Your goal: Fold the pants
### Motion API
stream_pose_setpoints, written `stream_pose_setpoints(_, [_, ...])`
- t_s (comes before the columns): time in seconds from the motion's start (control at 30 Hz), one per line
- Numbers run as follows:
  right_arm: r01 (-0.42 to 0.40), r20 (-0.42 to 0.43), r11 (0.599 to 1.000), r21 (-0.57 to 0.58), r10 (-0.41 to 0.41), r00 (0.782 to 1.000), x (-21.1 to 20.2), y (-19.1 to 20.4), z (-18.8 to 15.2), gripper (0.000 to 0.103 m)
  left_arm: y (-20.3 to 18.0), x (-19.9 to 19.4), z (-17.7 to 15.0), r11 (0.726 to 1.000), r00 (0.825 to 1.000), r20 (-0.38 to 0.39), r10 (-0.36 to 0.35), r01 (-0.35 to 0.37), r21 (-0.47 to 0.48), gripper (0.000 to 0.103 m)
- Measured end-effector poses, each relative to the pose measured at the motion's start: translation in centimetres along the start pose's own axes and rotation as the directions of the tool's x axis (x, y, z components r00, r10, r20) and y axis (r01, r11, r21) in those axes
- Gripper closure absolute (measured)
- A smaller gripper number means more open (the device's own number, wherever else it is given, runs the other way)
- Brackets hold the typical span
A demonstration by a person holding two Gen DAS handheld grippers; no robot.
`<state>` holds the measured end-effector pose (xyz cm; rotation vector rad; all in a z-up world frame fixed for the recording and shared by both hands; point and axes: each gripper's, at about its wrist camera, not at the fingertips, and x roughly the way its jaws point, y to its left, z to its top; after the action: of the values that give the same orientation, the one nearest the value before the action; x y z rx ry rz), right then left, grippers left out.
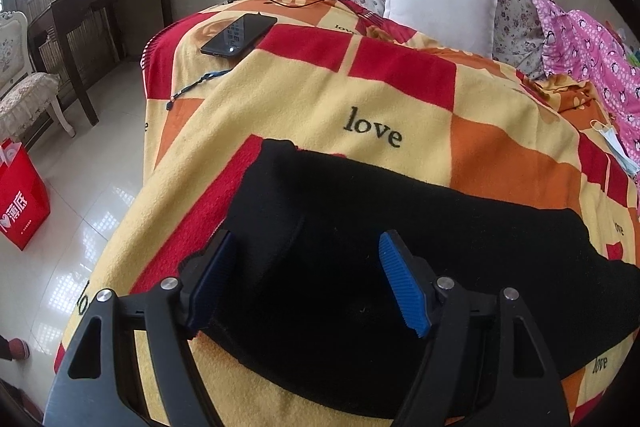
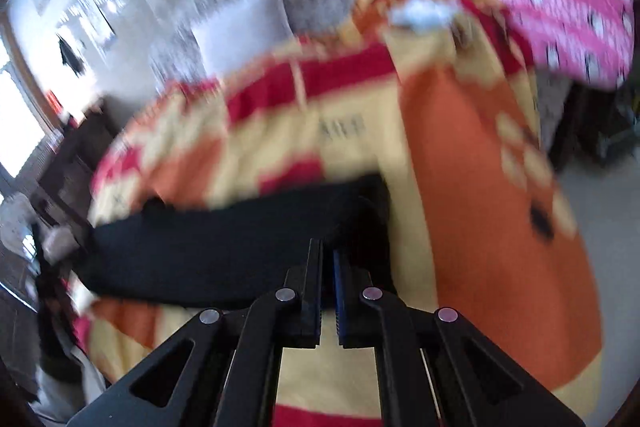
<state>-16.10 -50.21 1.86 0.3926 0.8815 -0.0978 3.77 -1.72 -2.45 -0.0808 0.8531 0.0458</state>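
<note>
The bed (image 1: 192, 251) is wearing a yellow, red and orange "love" blanket (image 1: 384, 95). Black pants (image 1: 360, 235) are lying on it at 6 o'clock, a phone (image 1: 239, 35) is sitting at 11, a white pillow (image 1: 438, 5) at 12, pink bedding (image 1: 592, 51) and a face mask (image 1: 614, 143) at 3.

The black pants (image 1: 400, 247) are laid on a yellow, red and orange blanket (image 1: 360, 95) printed with "love". The left gripper (image 1: 306, 247) is held wide open over the pants. A phone (image 1: 239, 35) and a white pillow (image 1: 438, 3) are seen further back.
</note>
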Motion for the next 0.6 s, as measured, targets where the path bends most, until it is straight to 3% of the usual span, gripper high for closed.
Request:
stream_pose_setpoints(0.1, [0.033,-0.022,0.999,-0.028,-0.034,0.999,0.9,0.3,-1.2,0.098,0.1,-0.8,-0.2,1.0,1.0,0.009,-0.004,0.004,0.003,0.029])
stream_pose_setpoints(0.17, [0.028,0.004,0.999,0.016,-0.028,1.0,-0.2,-0.4,-0.8,0.089,0.3,-1.3,-0.1,1.0,1.0,0.012,-0.005,0.005,0.005,0.029])
stream_pose_setpoints(0.23, [0.095,0.032,0.995,0.029,-0.096,0.995,-1.7,-0.7,-0.1,0.073,0.7,-1.7,0.0,1.0,1.0,0.021,-0.002,0.002,0.001,0.029])
stream_pose_setpoints(0.3, [0.123,0.069,0.992,0.013,-0.123,0.99,-3.0,-0.2,0.4,0.073,1.3,-2.3,0.0,1.0,0.999,0.036,0.005,-0.005,-0.004,0.029])
stream_pose_setpoints(0.4, [-0.024,0.084,0.999,-0.039,0.027,0.996,-3.4,2.4,1.4,0.07,2.1,-2.9,0.0,1.0,0.999,0.05,0.015,-0.015,-0.015,0.029])
stream_pose_setpoints(0.5, [-0.165,0.037,0.974,-0.157,0.173,0.984,-0.9,8.1,1.5,0.066,3.4,-3.5,0.2,0.999,0.998,0.06,0.02,-0.017,-0.05,0.029])
stream_pose_setpoints(0.6, [-0.338,-0.052,0.895,-0.289,0.338,0.94,2.0,15.7,0.2,0.066,5.0,-3.9,0.1,0.996,0.998,0.06,0.03,-0.025,-0.086,0.029])
